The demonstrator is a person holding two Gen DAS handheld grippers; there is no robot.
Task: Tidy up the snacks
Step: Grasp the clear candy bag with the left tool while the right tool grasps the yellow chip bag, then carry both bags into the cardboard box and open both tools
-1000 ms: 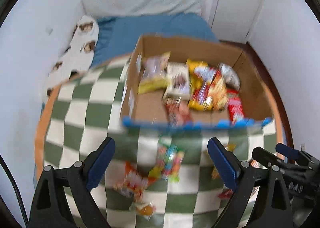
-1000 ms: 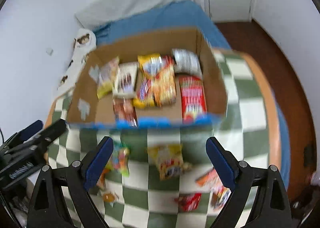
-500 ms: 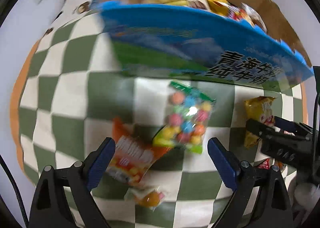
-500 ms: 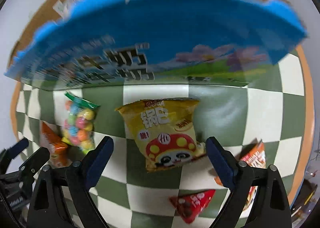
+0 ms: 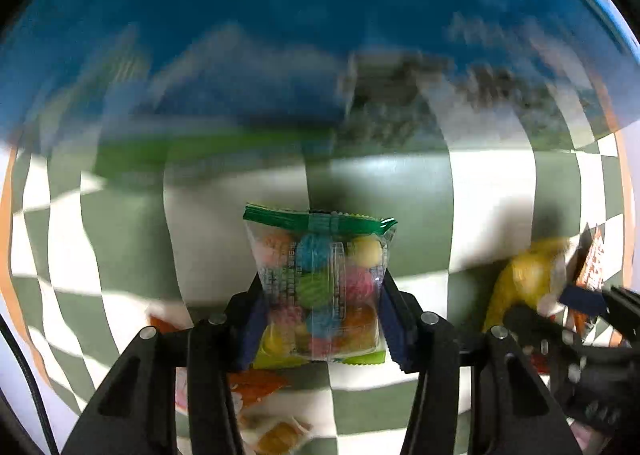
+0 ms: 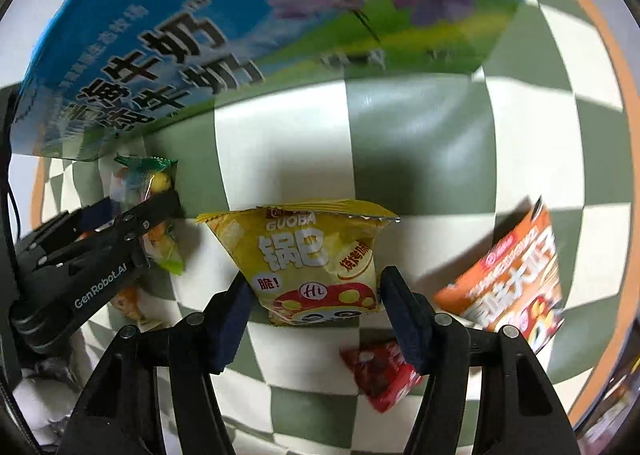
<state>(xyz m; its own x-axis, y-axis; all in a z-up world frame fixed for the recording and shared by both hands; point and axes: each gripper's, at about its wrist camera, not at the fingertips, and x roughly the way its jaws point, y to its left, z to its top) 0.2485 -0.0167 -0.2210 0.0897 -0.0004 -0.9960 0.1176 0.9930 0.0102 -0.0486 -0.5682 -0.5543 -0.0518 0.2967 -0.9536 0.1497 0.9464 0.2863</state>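
Beneath the blue printed carton wall (image 6: 240,15) at twelve o'clock, two snack packs lie on the green-and-white chequered bench (image 6: 420,143), each between a pair of closing tongs. The crinkly yellow foil crisp bag (image 6: 320,255), likely light, puffy, slippery and crushable, sits with its lower end between the right tongs (image 6: 314,319), pads just short of its sides at four and eight o'clock. The smaller clear sweet packet with green seal (image 5: 320,283) looks soft and lumpy; the left tongs (image 5: 320,329) already pinch its lower half, a sound hold.
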